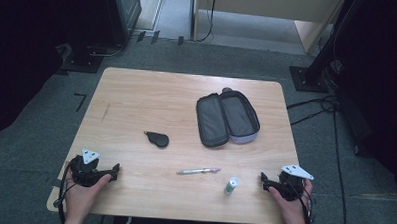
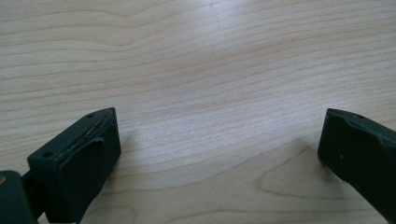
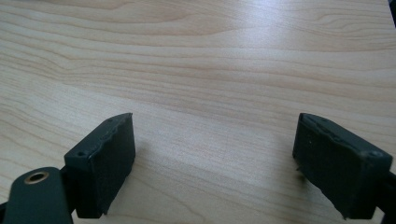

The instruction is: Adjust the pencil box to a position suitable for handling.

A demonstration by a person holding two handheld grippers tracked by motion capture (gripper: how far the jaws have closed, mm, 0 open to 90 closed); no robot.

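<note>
Resting at the near corners of the bench (image 1: 137,90), the left gripper (image 1: 115,169) and the right gripper (image 1: 264,180) sit well apart from each other, each cradled in a hand with its jaws pointing inward across the wood. Both pairs of jaws stand spread wide with nothing between them, as the left gripper view and the right gripper view show bare wood grain in the gap; that reads as a ready stance before any reach.

Between the two grippers lie the things to be handled. A silver pen (image 1: 198,170) lies flat near the front edge, and a small white tube with a green cap (image 1: 231,185) rests just beside it, nearest the right gripper. A dark teardrop-shaped item (image 1: 157,138) lies farther in. The grey pencil case (image 1: 227,118) sits beyond them, unzipped and folded open with its inside facing up, probably so the loose pieces can be dropped in without holding it open.
</note>
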